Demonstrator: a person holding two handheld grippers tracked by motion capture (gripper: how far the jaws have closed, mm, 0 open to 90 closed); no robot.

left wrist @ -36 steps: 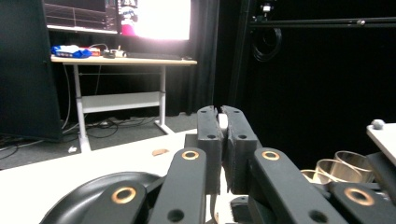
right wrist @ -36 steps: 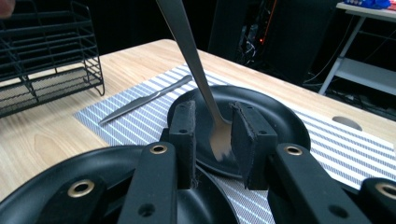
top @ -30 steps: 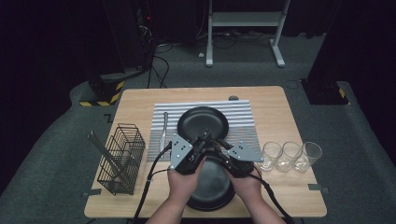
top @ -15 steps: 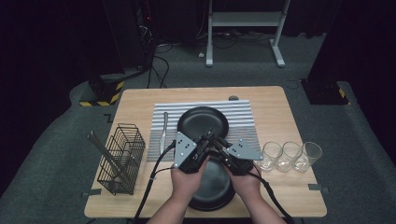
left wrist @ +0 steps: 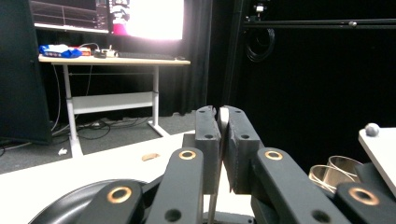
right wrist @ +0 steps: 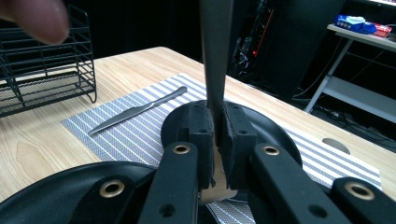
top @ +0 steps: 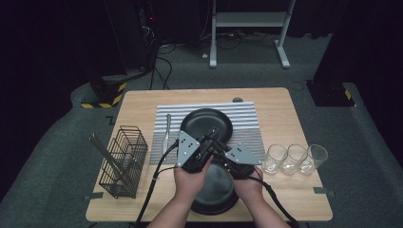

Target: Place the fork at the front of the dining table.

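Wood-topped desk (top: 285, 109), one, carrying a grey-and-white striped placemat (top: 247, 118).

- Black plates, two: far plate (top: 206, 123) on the placemat; near plate (top: 214, 190) at the near edge, partly under the person's hands.
- Table knife (top: 166, 130), one, lying along the left part of the placemat, well apart from both tools.
- Wire basket (top: 122, 161), one, black, left side; a long piece leans out of it.
- Glasses (top: 294, 158), three, clear, in a row at the right.
- Left tool (left wrist: 223, 116): jaws all but closed, a thin pale strip pinched between them.
- Right tool (right wrist: 215, 116): jaws clamped on a thin flat utensil (right wrist: 215, 56), dark, rising straight up out of the grip. What kind of utensil it is cannot be told.
- Position: both tools meet tip to tip over the gap between the two plates, above the middle of the desk.

Handling note, as judgement: this looks like a hand-over or re-grip of the utensil between the two tools. One tool should keep a firm pinch until the other is fully seated on the flat faces. Release should be slow and over the plates, since the narrow, smooth strip could twist or slip.
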